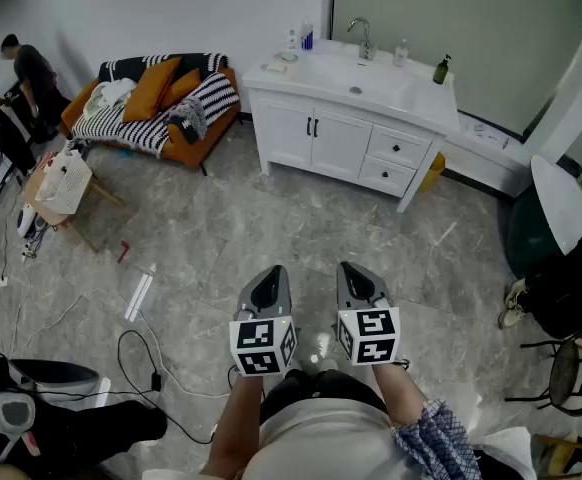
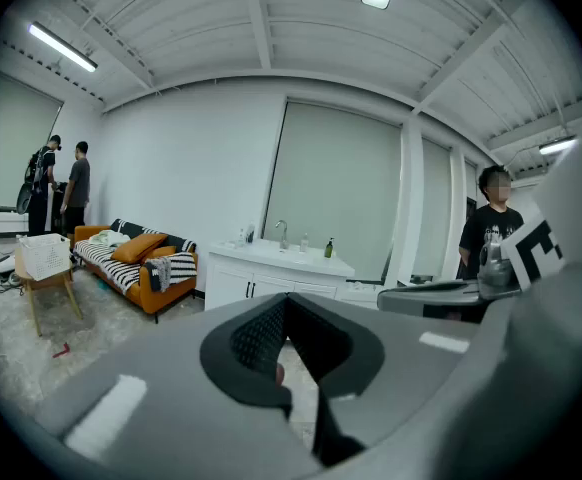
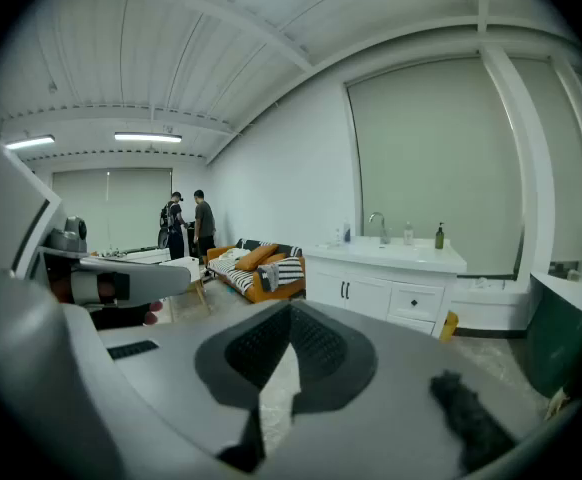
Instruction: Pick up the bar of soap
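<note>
2 closed grippers (image 1: 268, 273) (image 1: 355, 268), 1 vanity (image 1: 341, 143)

Floor (image 1: 271, 218): grey stone-look tile, polished, throwing glare. Vanity cabinet (image 1: 336, 143): white painted panels, smooth satin. Countertop (image 1: 391, 88): glossy white, ceramic-looking. Faucet (image 1: 363, 38): bright chromed metal. Sofa (image 1: 203, 133): orange cloth, matt. Striped throw (image 1: 131, 123) on it: soft woven fabric. Left gripper (image 1: 268, 286) and right gripper (image 1: 361, 283): smooth matt grey plastic shells. Pads (image 2: 256, 336): black, finely ribbed, rubbery-looking. Marker cube faces: flat matt print.
</note>
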Demonstrator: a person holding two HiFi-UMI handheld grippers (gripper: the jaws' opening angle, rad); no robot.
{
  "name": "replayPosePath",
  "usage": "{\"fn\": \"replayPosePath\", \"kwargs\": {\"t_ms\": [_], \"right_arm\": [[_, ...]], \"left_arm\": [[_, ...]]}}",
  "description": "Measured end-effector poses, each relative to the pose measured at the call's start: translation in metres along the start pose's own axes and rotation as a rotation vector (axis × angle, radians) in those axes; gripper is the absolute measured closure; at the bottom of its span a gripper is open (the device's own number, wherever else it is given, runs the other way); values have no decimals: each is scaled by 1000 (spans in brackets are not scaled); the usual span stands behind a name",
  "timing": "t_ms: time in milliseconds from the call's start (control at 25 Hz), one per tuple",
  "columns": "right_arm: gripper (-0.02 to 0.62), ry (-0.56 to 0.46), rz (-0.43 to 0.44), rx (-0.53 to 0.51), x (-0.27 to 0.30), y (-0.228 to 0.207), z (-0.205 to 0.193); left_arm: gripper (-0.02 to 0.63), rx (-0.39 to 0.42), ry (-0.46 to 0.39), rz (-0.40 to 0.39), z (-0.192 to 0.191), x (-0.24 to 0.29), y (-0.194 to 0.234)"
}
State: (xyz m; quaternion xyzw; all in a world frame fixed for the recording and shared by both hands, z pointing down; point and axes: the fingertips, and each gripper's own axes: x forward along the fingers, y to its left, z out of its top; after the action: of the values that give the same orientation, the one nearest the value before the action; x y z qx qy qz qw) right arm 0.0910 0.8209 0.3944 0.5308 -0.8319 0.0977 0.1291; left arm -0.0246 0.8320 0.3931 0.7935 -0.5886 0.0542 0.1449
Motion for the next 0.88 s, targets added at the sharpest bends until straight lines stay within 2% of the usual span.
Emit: {"fn": "replayPosePath", "kwargs": {"t_ms": [440,720,880], "right_arm": [[581,-3,-15,15,-9,-14,0],[580,-49,16,43,-14,-26,7],[578,-42,97,73,-14,-31,7]], "left_arm": [[598,4,14,-10,-3,3,-15],[598,11,8,-13,-2,7,-31],[598,-15,6,-16,-3,14,-40]]}}
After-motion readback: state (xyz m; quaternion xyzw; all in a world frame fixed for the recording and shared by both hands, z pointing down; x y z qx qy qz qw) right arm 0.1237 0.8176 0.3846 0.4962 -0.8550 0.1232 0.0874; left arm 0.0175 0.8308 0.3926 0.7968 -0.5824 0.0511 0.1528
